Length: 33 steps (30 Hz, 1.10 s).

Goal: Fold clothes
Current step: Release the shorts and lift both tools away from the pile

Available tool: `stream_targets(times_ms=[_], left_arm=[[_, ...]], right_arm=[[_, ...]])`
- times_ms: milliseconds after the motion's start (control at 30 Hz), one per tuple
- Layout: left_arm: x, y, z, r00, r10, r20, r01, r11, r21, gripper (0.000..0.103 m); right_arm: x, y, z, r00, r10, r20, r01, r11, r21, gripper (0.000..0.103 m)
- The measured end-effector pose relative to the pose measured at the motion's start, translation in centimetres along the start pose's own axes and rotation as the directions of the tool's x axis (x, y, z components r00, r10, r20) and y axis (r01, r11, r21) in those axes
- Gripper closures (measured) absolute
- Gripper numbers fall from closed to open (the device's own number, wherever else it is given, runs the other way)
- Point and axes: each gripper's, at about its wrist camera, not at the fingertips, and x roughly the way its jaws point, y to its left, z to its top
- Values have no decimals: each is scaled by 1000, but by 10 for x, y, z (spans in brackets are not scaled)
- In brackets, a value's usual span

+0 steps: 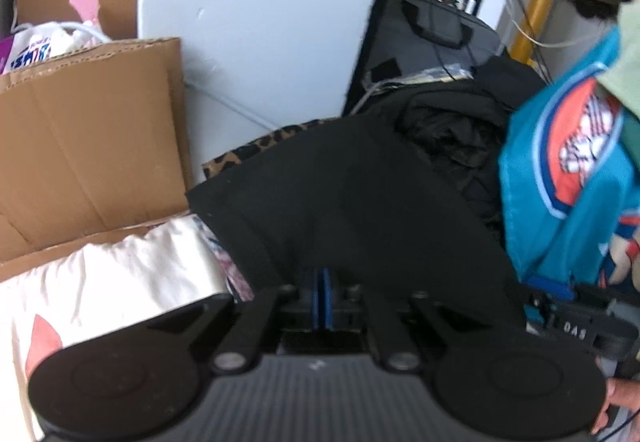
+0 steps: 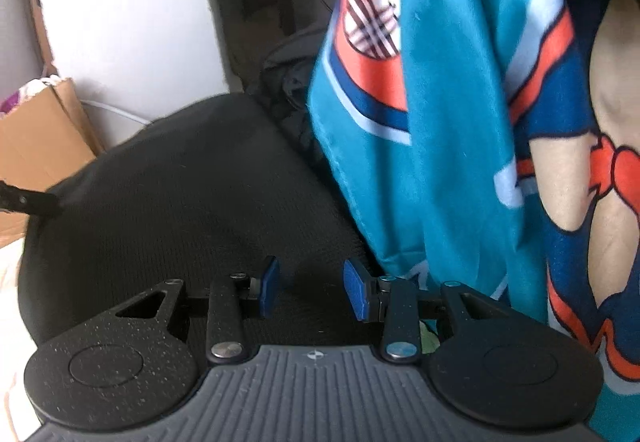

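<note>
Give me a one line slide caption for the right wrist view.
Open right gripper hovers over a black garment beside a hanging teal printed cloth.

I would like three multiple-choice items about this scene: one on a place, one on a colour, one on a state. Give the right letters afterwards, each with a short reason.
1. Where does the cardboard box stand relative to the black garment in the left wrist view?
A. to its left
B. to its right
C. on top of it

2. What is the main colour of the printed cloth hanging at the right?
A. yellow
B. teal blue
C. grey

3. How do the right tongs stand?
A. shut on the black garment
B. shut on the printed cloth
C. open, holding nothing

Answers:
1. A: the cardboard box fills the left side, the black garment the middle.
2. B: the printed cloth is mostly teal blue, with orange and navy shapes.
3. C: the right tongs show a clear gap between their blue pads.
</note>
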Motion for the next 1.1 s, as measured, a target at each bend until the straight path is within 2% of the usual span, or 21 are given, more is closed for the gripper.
stream_targets(times_ms=[67,167,300,467,567,667,767,833,967,1033,1100], left_arm=[[1,-2,-5,1000,16,-7,-16,1000,14,95],[5,2,-7,999,35,-16,-34,999,38,101],[12,12,-6,997,55,-57,-53,998,44,100],[8,13,-8,987,120,-110,-115,992,55,100],[-4,14,-6,985,111,-134,-107,994,37,98],[-19,13,-2,984,103,-144,-101,995,24,95],[-34,12,3,984,95,-151,-98,995,-13,81],[-44,9,6,983,96,-157,-102,994,-28,65],[-60,4,11,981,85,-174,-96,994,-57,47],[-70,2,14,980,91,-175,-106,992,-75,36],[-78,0,16,978,94,-184,-112,990,-88,29]], right_arm=[[0,6,-2,1000,25,-11,-25,1000,-14,60],[4,12,-11,998,37,-43,-38,999,-38,60],[-3,7,-22,997,19,-76,-18,1000,5,60],[-11,1,-37,993,-1,-119,8,998,59,60],[-16,-2,-44,989,-11,-145,24,996,90,60],[-27,1,-34,986,2,-165,17,993,113,60],[-38,4,-24,983,15,-184,10,991,135,60],[-45,6,-17,980,25,-197,5,989,150,60],[-59,10,-3,974,43,-222,-3,984,180,58],[-66,12,4,971,53,-234,-6,981,195,50],[-73,14,11,967,63,-246,-10,978,211,37]])
